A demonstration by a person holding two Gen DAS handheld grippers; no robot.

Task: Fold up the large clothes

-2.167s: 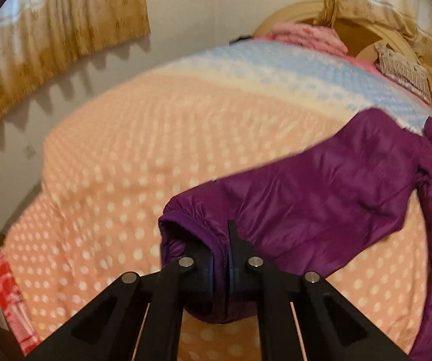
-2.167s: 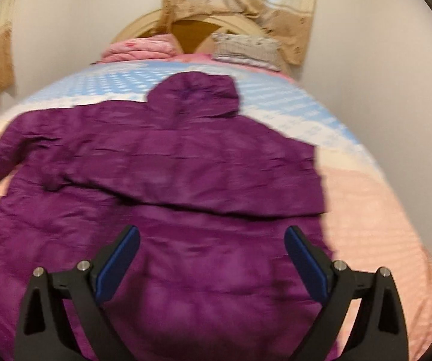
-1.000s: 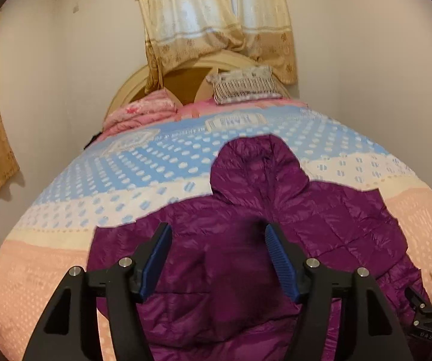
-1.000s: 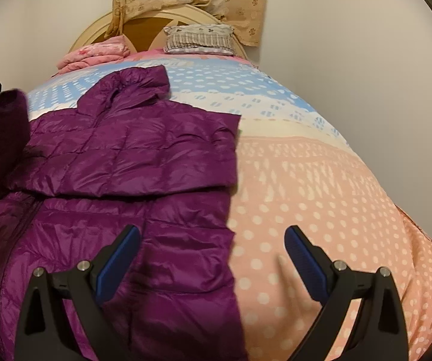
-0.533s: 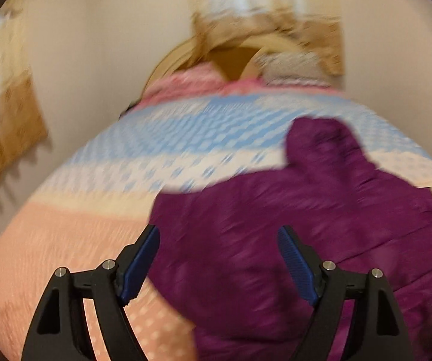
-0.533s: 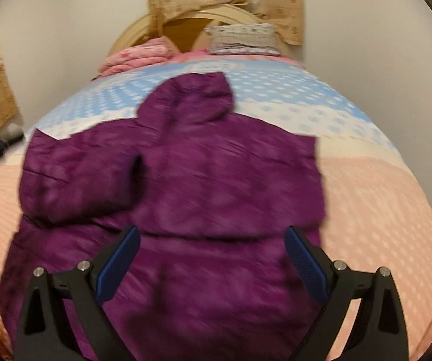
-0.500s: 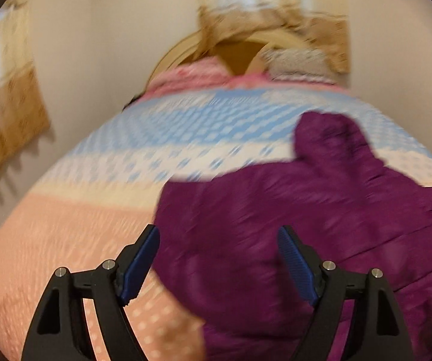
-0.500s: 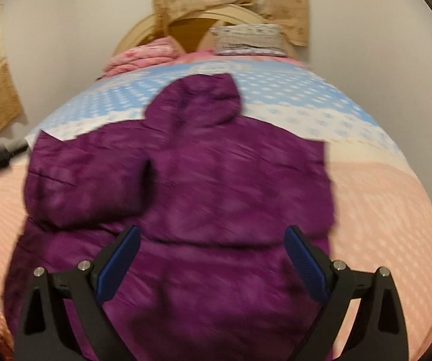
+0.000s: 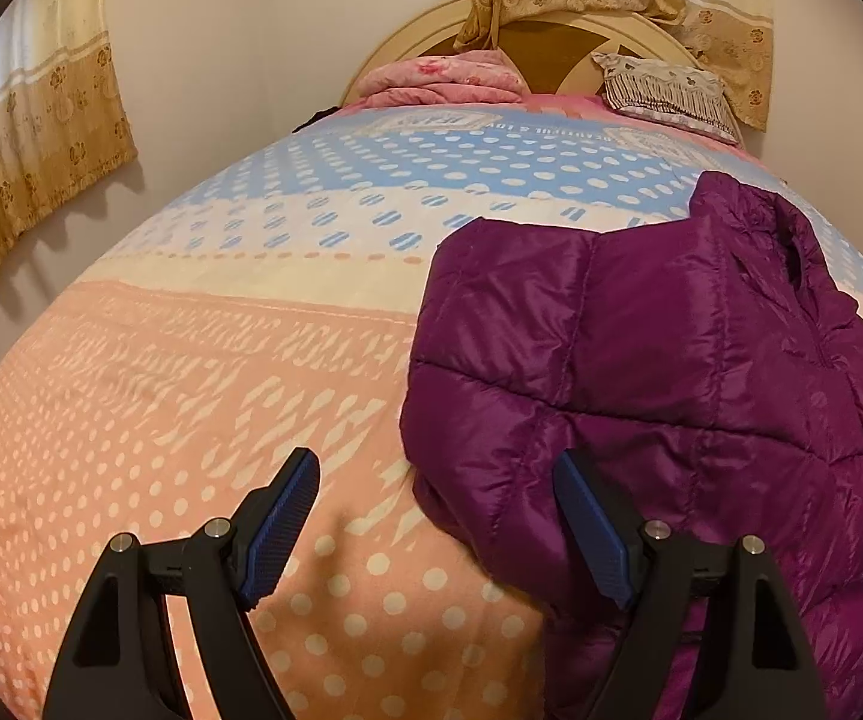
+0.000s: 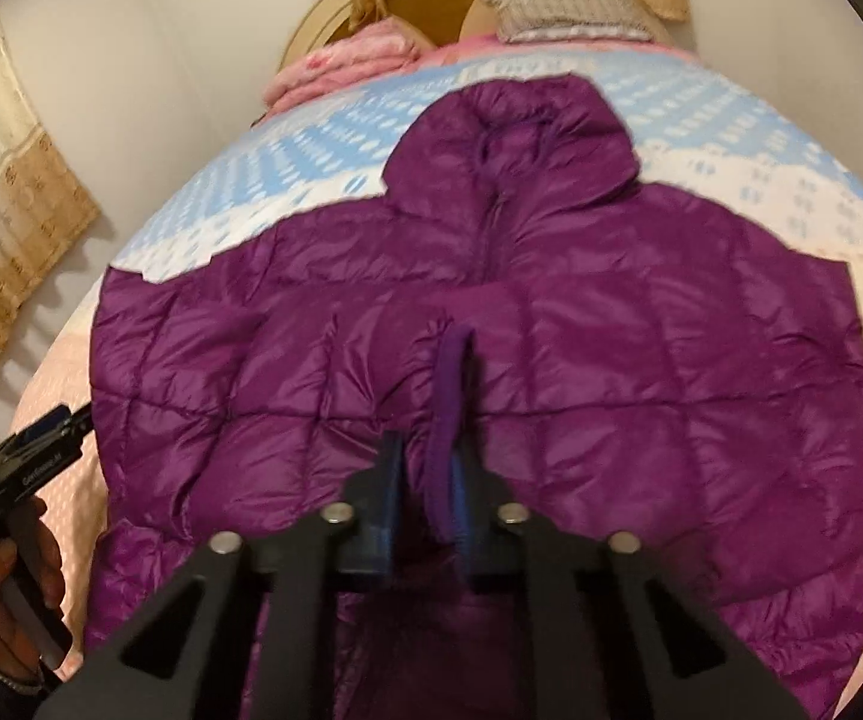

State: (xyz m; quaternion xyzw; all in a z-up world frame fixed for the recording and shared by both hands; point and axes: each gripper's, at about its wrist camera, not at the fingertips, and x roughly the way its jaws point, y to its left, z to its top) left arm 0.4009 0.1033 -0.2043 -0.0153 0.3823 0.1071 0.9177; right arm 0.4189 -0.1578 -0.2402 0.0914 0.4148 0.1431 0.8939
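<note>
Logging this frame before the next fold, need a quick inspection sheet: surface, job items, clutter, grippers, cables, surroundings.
Surface: bed with dotted peach, cream and blue blanket, wide bare area beside the jacket.
Job's things: purple puffer jacket lying flat, hood toward the headboard, both sleeves folded in across the body.
Clutter: folded pink bedding and a patterned pillow at the head of the bed.
Grippers: left gripper open over the jacket's edge, nothing between the pads; right gripper has just closed, shut on the sleeve cuff.
Cables: nothing seen.
Surroundings: plain walls, beige curtains, rounded headboard.
</note>
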